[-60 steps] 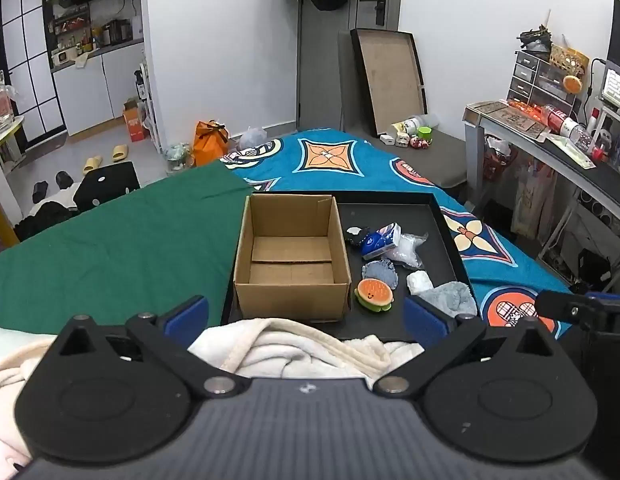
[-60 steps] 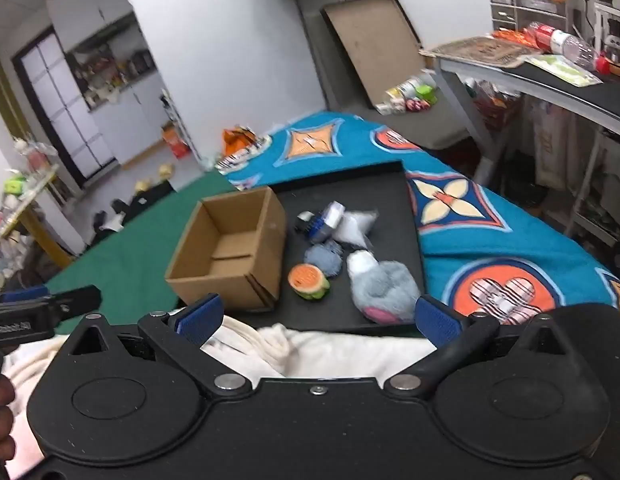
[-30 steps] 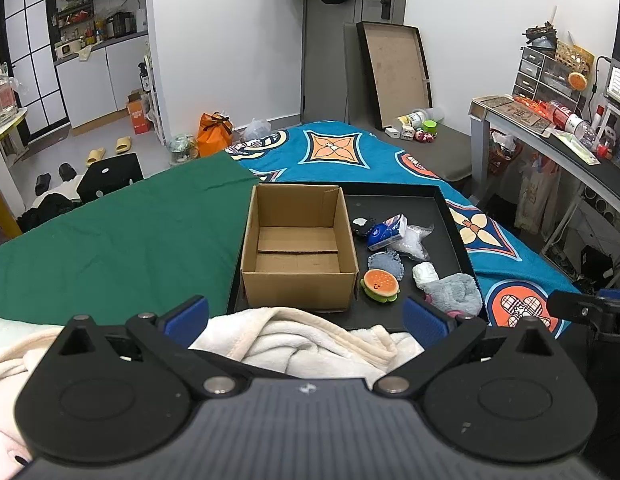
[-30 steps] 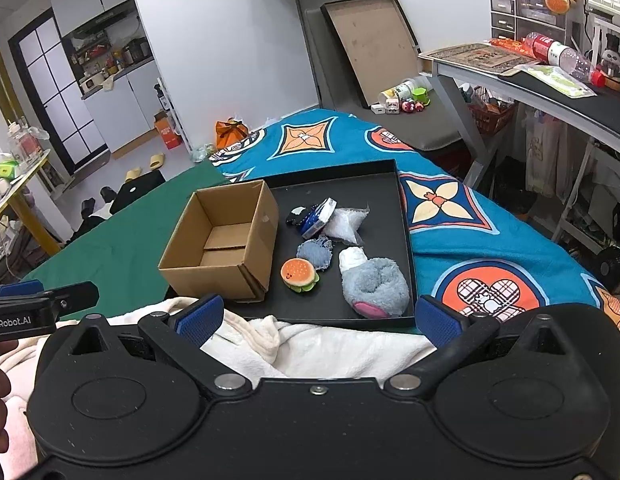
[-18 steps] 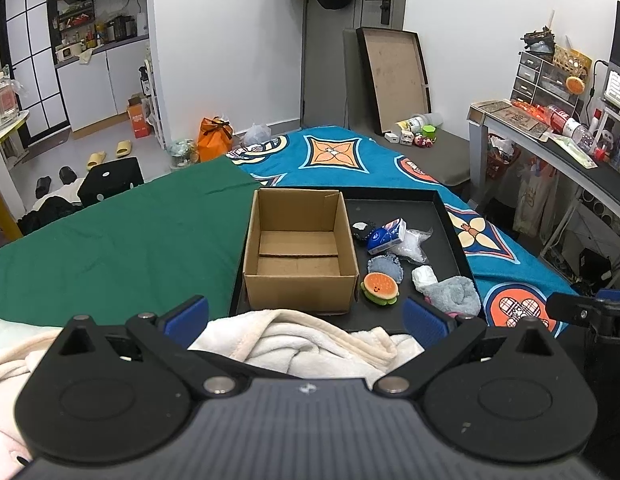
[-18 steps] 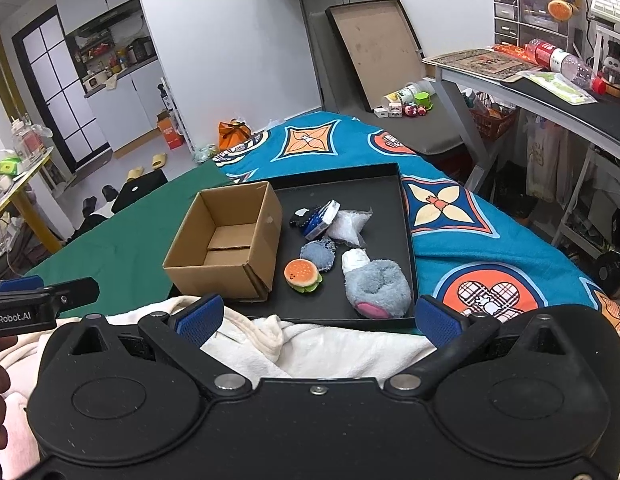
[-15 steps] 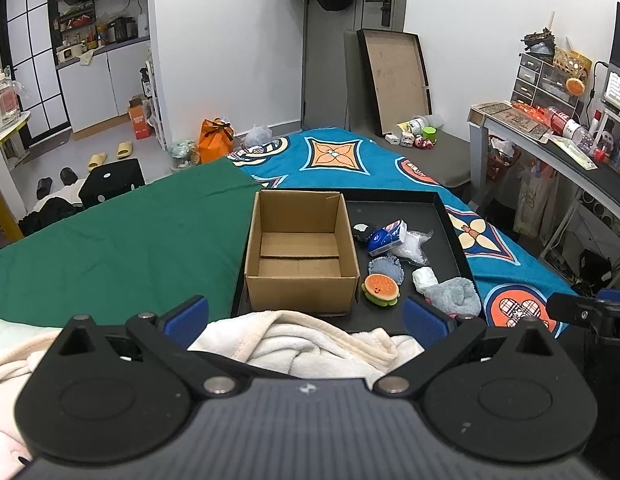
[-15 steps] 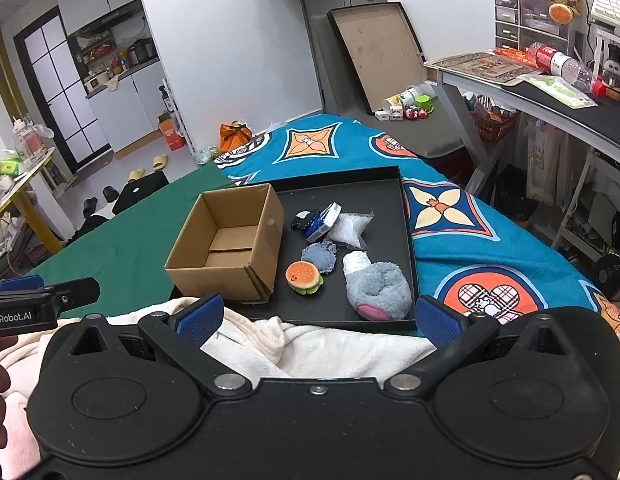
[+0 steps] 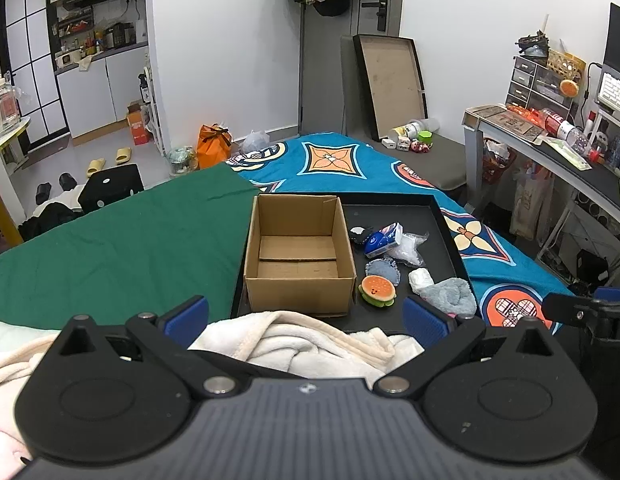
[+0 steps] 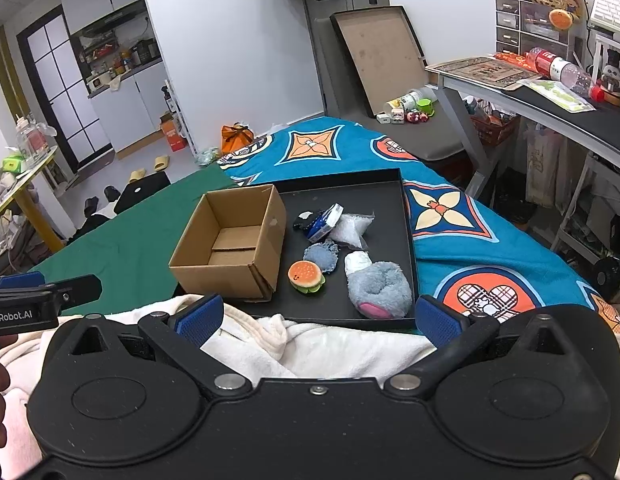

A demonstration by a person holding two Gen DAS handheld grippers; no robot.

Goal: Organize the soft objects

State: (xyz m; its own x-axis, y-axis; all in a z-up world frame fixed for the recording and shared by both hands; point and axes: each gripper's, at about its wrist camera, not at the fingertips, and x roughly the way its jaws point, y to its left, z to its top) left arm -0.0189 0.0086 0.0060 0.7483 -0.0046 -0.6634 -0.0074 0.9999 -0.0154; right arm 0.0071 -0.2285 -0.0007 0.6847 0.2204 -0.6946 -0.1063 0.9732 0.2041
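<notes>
Left gripper [image 9: 306, 316]: fingers spread wide, nothing between them, held above a cream blanket [image 9: 302, 344] at the near edge of the bed. Right gripper [image 10: 317, 316]: likewise spread and holding nothing, over the same blanket.

A black tray [image 10: 390, 200] lies on the bed beyond the blanket, resting partly on a green cover [image 9: 122, 248] and partly on a blue patterned cover [image 9: 334, 160].

Inside the tray, at 9 o'clock, stands an open cardboard box [image 9: 300, 252]; nothing is visible inside it.

The soft items lie loose on the tray floor to the box's 3 o'clock side:
- Burger-shaped toy [image 10: 306, 276], just beside the box's near right corner.
- Small blue-grey pouch [image 10: 322, 255], at the toy's 12 o'clock, close to it.
- Grey fluffy slipper [image 10: 380, 288], at the tray's 5 o'clock corner, with a white rolled item [image 10: 356, 261] touching its far end.
- Blue-and-white packet [image 10: 324, 222], farther back, overlapping a clear plastic bag [image 10: 352, 230].
- A small black item [image 10: 303, 219] touches the packet's left side; its nature cannot be determined.
</notes>
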